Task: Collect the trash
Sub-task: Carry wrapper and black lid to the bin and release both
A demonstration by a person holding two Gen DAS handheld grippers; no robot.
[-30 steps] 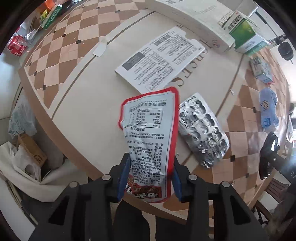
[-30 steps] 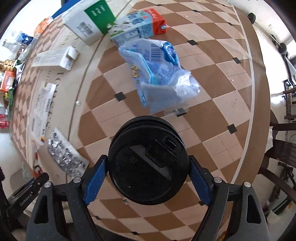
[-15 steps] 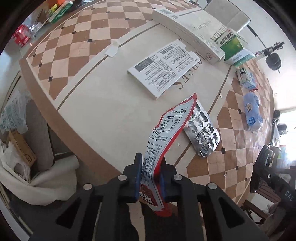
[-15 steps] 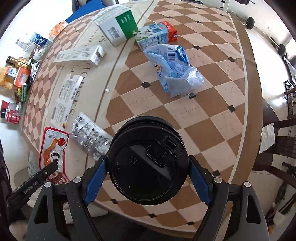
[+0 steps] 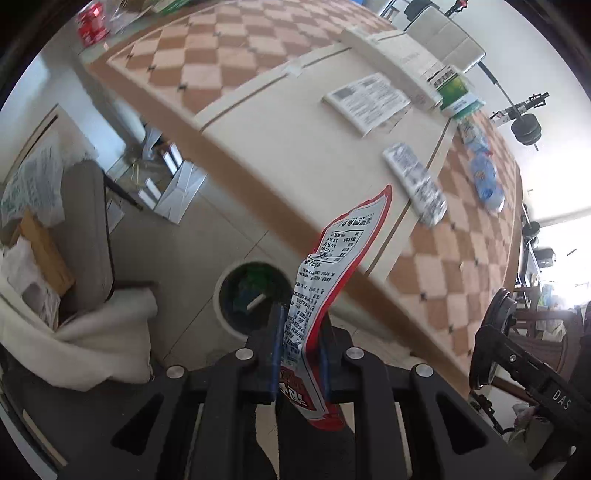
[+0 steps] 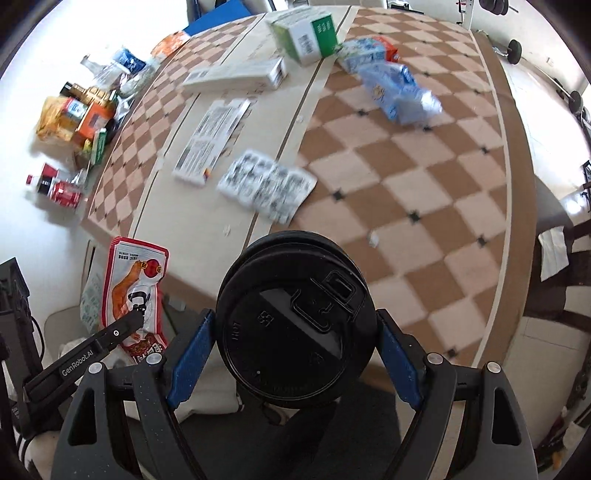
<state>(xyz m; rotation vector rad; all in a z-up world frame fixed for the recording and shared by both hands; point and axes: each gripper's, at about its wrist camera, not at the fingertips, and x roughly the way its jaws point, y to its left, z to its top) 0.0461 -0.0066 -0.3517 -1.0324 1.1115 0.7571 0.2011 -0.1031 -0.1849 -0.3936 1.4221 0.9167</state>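
Observation:
My left gripper (image 5: pixel 300 345) is shut on a red-edged snack wrapper (image 5: pixel 325 280) and holds it off the table's edge, above the floor. A round white trash bin (image 5: pixel 251 295) with a dark liner stands on the floor just left of the wrapper. The wrapper also shows in the right wrist view (image 6: pixel 135 291), held by the left gripper (image 6: pixel 136 317). My right gripper (image 6: pixel 291 350) is shut on a black lidded cup (image 6: pixel 295 325), held above the table's near edge. On the table lie a foil blister pack (image 6: pixel 266 188), a blue plastic bag (image 6: pixel 399 92) and a paper leaflet (image 6: pixel 210 140).
The checkered table (image 6: pixel 424 206) also holds a green-and-white box (image 6: pixel 306 33), a long white box (image 6: pixel 236 74) and a milk carton (image 6: pixel 369 55). Bottles and packets (image 6: pixel 74 118) crowd its far left. A grey chair (image 5: pixel 85 236) and white cloth (image 5: pixel 103 332) stand left of the bin.
My left gripper has carried the wrapper off the table toward the bin on the floor. My right gripper has drawn back toward the table's near edge with the cup.

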